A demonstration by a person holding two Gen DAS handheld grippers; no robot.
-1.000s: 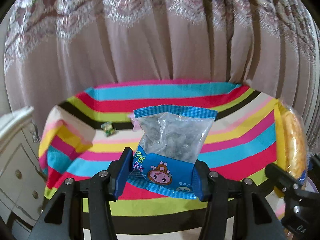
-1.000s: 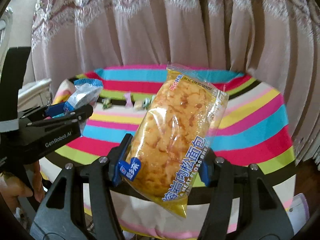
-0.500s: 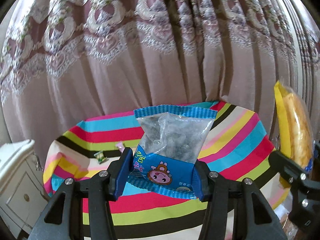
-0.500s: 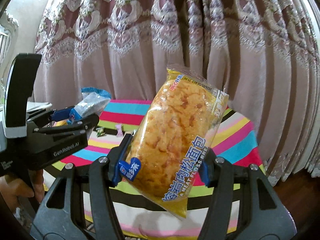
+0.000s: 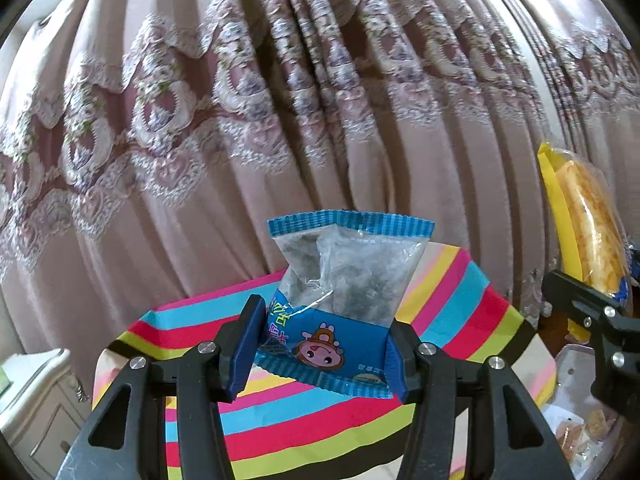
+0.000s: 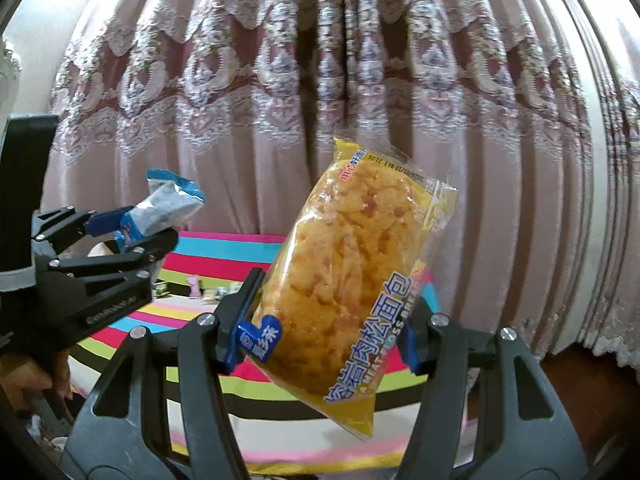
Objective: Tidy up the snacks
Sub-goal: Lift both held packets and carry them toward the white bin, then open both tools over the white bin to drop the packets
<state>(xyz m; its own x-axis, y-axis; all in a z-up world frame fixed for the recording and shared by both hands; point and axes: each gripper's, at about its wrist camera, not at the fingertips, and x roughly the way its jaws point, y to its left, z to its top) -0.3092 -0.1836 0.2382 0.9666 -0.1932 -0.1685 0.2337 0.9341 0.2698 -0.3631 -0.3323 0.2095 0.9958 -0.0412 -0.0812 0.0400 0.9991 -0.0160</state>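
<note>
My left gripper (image 5: 320,344) is shut on a blue snack packet (image 5: 340,280) with a clear window and a cartoon face, held upright above the striped table (image 5: 452,312). My right gripper (image 6: 328,332) is shut on a yellow meat floss bread pack (image 6: 352,264), held tilted in the air. The bread pack also shows at the right edge of the left wrist view (image 5: 592,232). The left gripper with the blue packet (image 6: 168,212) shows at the left of the right wrist view.
A round table with a bright striped cloth (image 6: 224,252) lies below and ahead, with a few small wrapped candies (image 6: 194,286) on it. Pink lace curtains (image 5: 280,120) hang behind. A white cabinet (image 5: 36,400) stands at the left. A tray of snacks (image 5: 576,420) sits low right.
Both grippers have risen and tilted up with their packs; the table has dropped lower in both views and more curtain shows. Both grips are unchanged.
</note>
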